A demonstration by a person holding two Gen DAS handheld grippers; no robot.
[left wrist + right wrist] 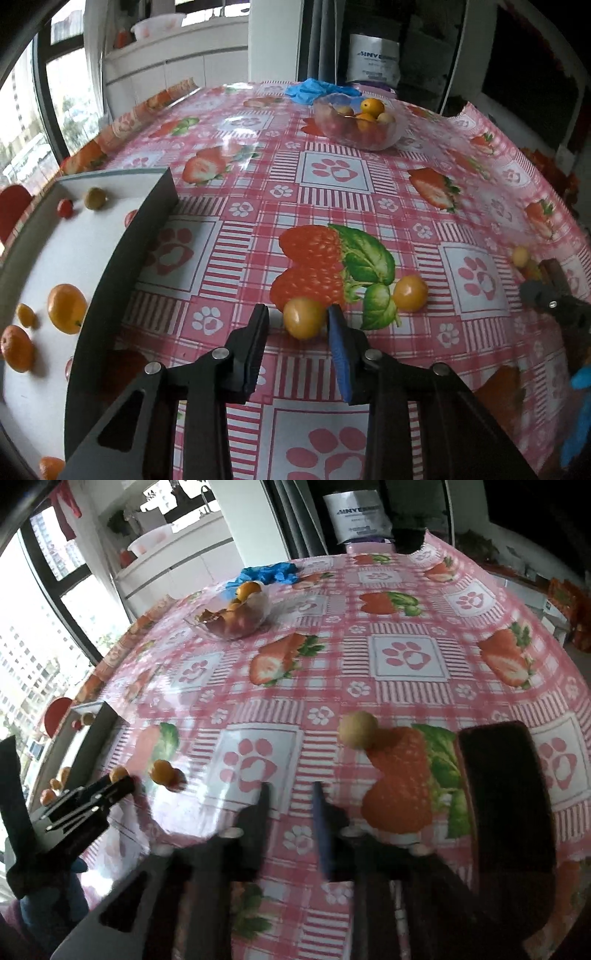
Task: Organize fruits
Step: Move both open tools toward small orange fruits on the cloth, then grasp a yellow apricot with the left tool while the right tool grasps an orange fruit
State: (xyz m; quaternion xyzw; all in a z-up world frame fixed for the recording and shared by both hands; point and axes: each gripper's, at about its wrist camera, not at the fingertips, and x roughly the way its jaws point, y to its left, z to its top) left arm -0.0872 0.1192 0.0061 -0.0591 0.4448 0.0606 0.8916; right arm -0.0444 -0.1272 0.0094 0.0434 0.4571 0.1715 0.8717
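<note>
In the left wrist view my left gripper (pixel 298 318) is open, its fingers around a small yellow-orange fruit (pixel 304 318) on the tablecloth. A second such fruit (pixel 410 293) lies just right of it. A white tray with a dark wall (pixel 122 266) at the left holds oranges (pixel 66 308) and small fruits. A clear bowl (pixel 356 122) of fruit stands far back. In the right wrist view my right gripper (pixel 290 794) is open and empty over the cloth. A pale yellow fruit (pixel 357 729) lies ahead and right of it. The left gripper (pixel 110 788) shows at the left by two orange fruits (pixel 161 771).
A dark brown block (pixel 506 794) lies right of my right gripper. Blue gloves (pixel 317 88) lie behind the bowl. The table's left edge runs by a window. The right gripper (pixel 554 299) shows at the right edge of the left wrist view.
</note>
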